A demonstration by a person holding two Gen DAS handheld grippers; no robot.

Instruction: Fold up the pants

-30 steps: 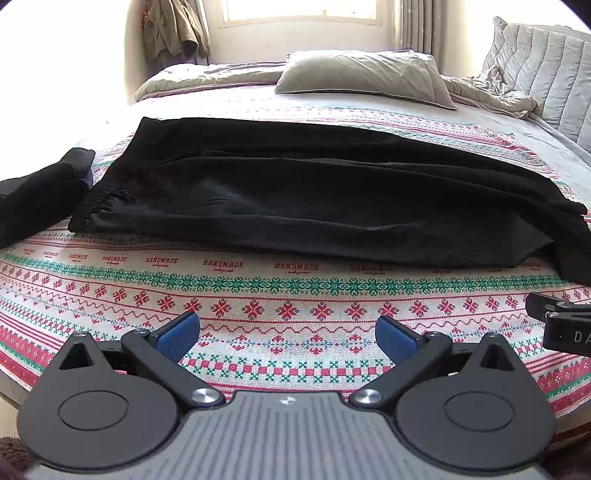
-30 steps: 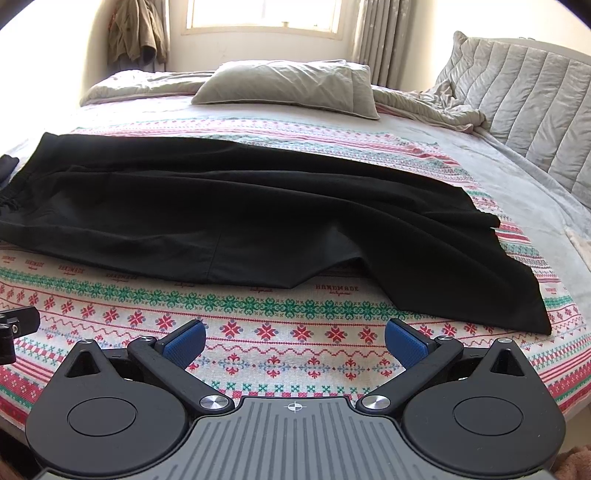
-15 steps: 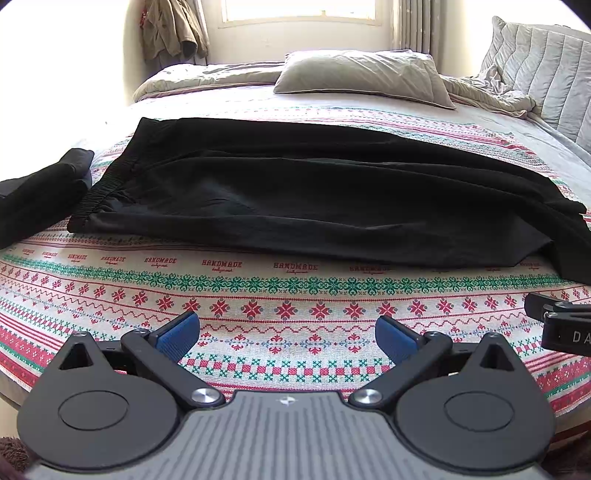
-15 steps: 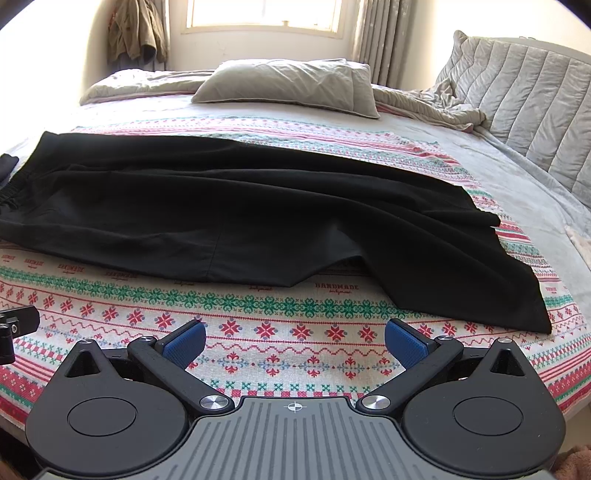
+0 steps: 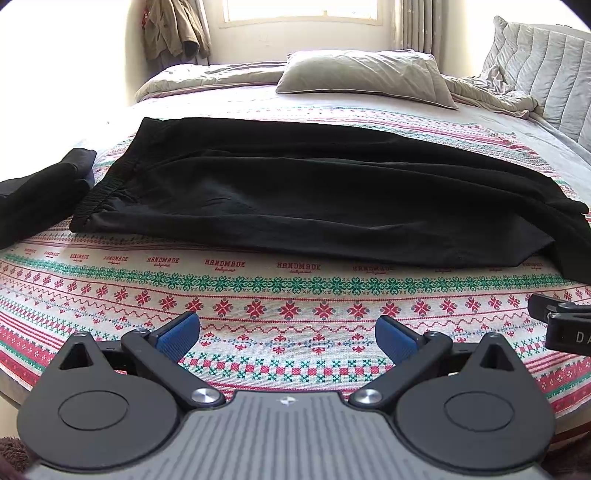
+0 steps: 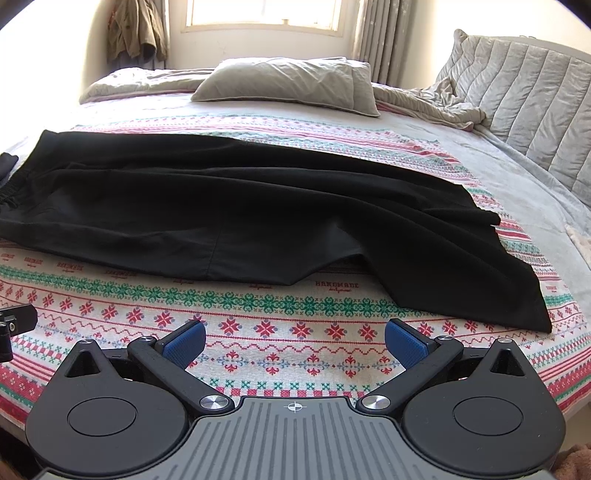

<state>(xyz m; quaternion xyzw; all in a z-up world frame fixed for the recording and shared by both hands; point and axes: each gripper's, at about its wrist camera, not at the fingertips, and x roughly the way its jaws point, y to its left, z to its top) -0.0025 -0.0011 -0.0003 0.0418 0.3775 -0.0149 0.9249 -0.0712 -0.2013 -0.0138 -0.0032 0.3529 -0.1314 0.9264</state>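
Observation:
Black pants lie flat across the patterned bedspread, waistband to the left and legs running right. The right wrist view shows the same pants, with the leg hems ending at the right. My left gripper hovers open over the bedspread, short of the pants' near edge, nothing between its blue pads. My right gripper is open too, in front of the leg section, holding nothing.
A folded dark garment lies left of the waistband. A grey pillow and a rumpled duvet sit at the far side, with a padded headboard to the right. Clothes hang by the window.
Both grippers have crept slightly forward and up, so the pants sit a touch lower in view. Both stay open and the pants have not moved.

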